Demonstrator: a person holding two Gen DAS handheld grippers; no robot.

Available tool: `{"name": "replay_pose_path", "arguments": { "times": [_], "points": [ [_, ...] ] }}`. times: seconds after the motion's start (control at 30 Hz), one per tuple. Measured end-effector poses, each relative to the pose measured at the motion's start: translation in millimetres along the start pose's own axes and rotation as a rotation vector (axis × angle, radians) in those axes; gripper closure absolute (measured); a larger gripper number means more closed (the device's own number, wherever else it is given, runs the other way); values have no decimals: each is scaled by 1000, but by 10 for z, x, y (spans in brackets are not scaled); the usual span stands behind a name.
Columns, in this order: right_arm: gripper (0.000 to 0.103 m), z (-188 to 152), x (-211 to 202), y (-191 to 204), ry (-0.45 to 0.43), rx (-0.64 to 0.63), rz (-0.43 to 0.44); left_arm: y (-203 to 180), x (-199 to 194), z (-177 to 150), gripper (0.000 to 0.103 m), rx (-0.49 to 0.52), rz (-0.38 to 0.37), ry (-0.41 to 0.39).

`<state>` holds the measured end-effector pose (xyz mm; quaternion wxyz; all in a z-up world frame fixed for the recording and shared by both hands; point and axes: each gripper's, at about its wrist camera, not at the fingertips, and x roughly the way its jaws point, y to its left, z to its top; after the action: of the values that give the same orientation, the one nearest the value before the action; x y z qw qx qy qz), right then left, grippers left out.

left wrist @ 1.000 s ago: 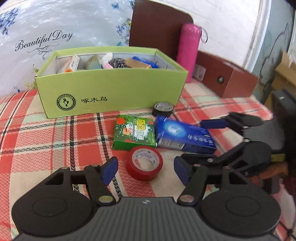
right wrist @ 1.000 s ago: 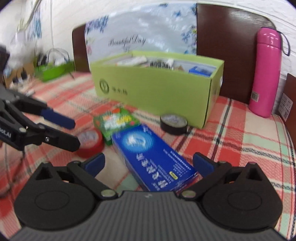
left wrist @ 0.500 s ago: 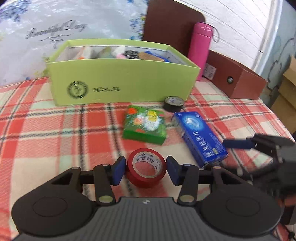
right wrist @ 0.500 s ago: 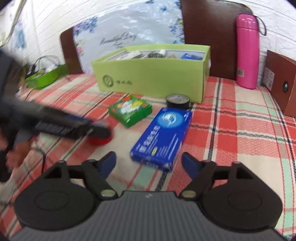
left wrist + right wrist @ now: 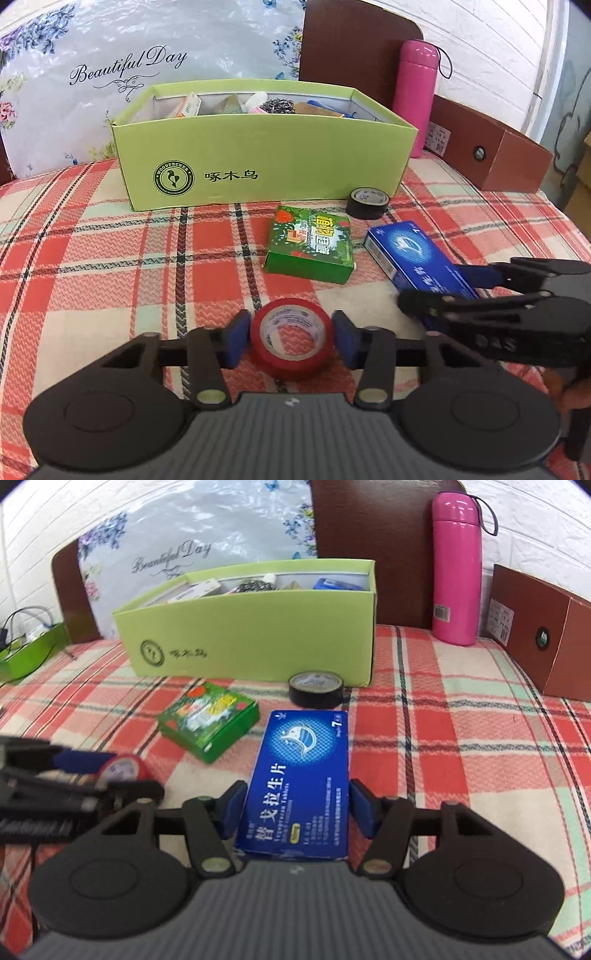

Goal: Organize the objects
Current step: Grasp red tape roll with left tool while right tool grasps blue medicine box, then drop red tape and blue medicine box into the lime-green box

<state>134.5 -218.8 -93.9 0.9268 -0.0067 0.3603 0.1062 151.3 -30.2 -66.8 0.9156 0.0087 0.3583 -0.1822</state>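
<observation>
A red tape roll (image 5: 291,363) lies on the plaid cloth, and my left gripper (image 5: 290,332) is shut on it, a blue pad against each side. My right gripper (image 5: 298,801) straddles the near end of a blue medicine box (image 5: 299,760). Its jaws are closing and the pads meet the box's long edges. In the left wrist view that gripper (image 5: 437,290) clasps the box (image 5: 406,251) at right. A small green box (image 5: 310,243) and a black tape roll (image 5: 367,203) lie loose in front of the lime-green carton (image 5: 258,162), which holds several items.
A pink bottle (image 5: 419,96) and a brown box (image 5: 498,155) stand at the back right. A flowered plastic bag (image 5: 129,66) leans behind the carton. A green tray with cables (image 5: 29,653) sits at the far left. The plaid cloth (image 5: 92,258) lies bare at left.
My left jaws have narrowed onto the red tape roll. My right gripper has swung square over the blue box's near end and its jaws have narrowed to the box's edges.
</observation>
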Motion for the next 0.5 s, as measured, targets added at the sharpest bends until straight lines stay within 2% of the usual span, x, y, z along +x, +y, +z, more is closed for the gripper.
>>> {"name": "replay_pose_path", "arguments": {
  "times": [0.1, 0.2, 0.3, 0.4, 0.5],
  "points": [
    [46, -8, -142, 16, 12, -5, 48, 25, -73, 21, 54, -24, -15, 24],
    [46, 71, -361, 43, -47, -6, 77, 73, -203, 86, 54, -50, -63, 22],
    [46, 281, -499, 37, -112, 4, 101, 100, -351, 259, 54, -59, -79, -23],
    [46, 564, -514, 38, -171, -3, 89, 114, -470, 548, 54, -52, -77, -89],
    [46, 852, -417, 37, -211, -8, 76, 121, -488, 853, 54, -44, -44, -148]
  ]
}}
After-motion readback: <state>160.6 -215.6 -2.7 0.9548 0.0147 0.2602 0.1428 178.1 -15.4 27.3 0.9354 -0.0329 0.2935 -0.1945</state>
